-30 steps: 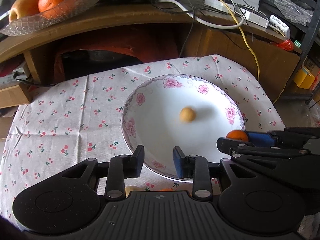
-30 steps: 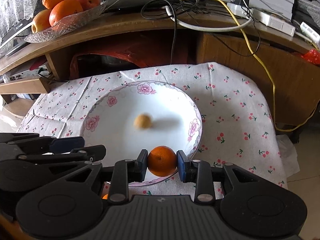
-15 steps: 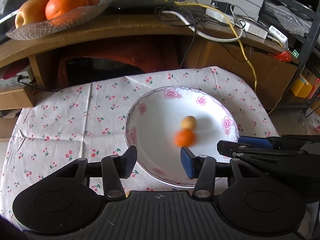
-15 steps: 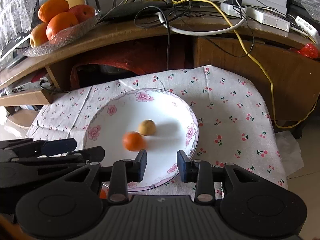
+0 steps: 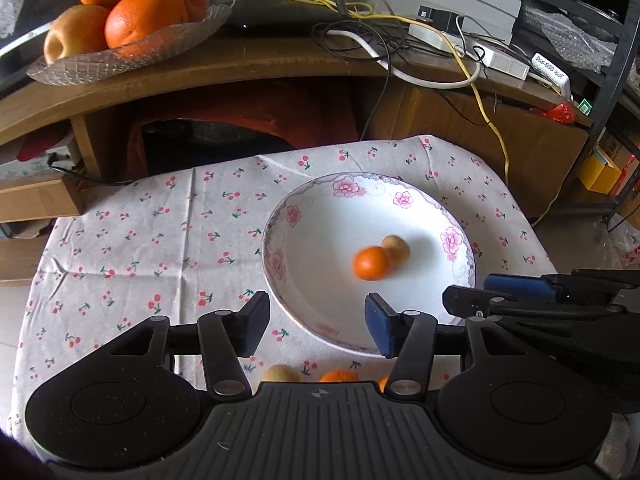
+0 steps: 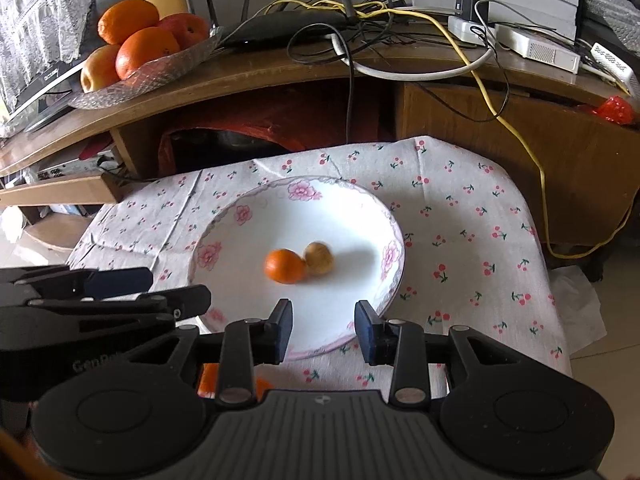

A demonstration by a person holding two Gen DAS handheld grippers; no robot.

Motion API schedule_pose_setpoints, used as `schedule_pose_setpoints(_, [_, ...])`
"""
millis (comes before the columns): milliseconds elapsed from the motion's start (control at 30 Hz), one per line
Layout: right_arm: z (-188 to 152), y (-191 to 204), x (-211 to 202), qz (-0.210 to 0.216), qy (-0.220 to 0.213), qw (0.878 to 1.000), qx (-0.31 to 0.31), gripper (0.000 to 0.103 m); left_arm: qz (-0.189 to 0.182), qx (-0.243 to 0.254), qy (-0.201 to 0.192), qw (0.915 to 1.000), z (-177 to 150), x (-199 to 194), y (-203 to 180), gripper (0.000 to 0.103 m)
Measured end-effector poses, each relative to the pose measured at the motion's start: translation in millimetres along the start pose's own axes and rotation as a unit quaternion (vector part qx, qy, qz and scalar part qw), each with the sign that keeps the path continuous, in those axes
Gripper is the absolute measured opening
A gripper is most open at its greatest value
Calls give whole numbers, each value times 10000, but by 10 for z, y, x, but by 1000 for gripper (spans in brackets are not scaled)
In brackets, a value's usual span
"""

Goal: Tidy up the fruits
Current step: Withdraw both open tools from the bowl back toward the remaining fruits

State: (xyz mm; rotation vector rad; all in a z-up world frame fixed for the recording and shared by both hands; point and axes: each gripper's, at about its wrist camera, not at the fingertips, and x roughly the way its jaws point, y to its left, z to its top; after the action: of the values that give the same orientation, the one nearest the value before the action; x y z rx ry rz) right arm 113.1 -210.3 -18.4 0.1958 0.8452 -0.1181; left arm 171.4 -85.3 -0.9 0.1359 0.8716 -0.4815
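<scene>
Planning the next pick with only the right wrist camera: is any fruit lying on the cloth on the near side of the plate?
Observer: Yes. The left wrist view shows a small tan round fruit on the cherry-print cloth, just short of the near rim of the white flowered plate.
Operator: Anything beside it?
Observer: A small orange citrus fruit lies to its right. The claw body half hides both.
Operator: Is the left claw free?
Observer: The left claw is open and holds nothing.
</scene>
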Motion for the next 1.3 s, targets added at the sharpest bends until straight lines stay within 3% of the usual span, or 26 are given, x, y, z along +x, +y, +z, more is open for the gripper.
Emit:
schedule_pose_setpoints(733, [-256, 157, -285, 78, -12, 10000, -38, 36, 28, 155, 23, 9999, -221, -293, 22, 62])
schedule_pose_setpoints(1300, [-568, 269, -398, 194, 214, 9995, -142, 36, 36, 304, 169, 9994, -470, -431, 24, 64])
